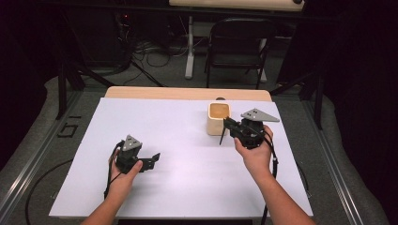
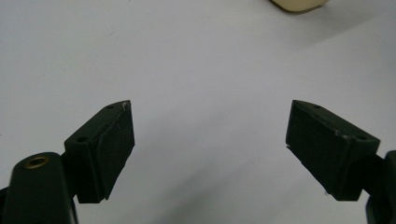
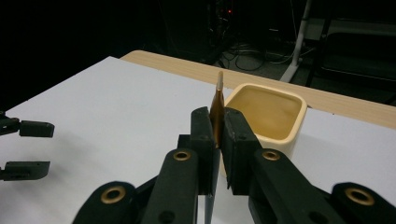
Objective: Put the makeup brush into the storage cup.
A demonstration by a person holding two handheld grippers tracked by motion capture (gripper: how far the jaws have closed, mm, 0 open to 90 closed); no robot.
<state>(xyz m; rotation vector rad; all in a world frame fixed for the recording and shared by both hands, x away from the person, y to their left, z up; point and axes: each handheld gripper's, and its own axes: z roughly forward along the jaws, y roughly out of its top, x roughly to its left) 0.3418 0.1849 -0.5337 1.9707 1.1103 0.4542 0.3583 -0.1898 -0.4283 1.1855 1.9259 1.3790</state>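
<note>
1. Brown and thin, the stick point(image 3: 217, 109) is clamped between the jaws of the right tool point(image 3: 216, 135), which are clenched on its middle.
2. In the right gripper view its long axis runs straight up and down between the jaws, with a pale tip above them and a dark length running on below.
3. In the high view the stick point(image 1: 221, 136) hangs as a dark sliver below the right tool point(image 1: 230, 125), its lower end pointing down at the bench point(image 1: 187, 140) with a slight lean to the left.
4. It sits just beside the cream cup point(image 1: 218, 118), at that cup's front right; whether they touch, I cannot tell.
5. That cup point(image 3: 271, 116) is square with rounded corners, open at the top, and stands upright on the white sheet.
6. Well apart on the near left, the left tool point(image 1: 152, 159) is released, its jaws point(image 2: 210, 149) spread wide over bare bench with nothing between them.
</note>
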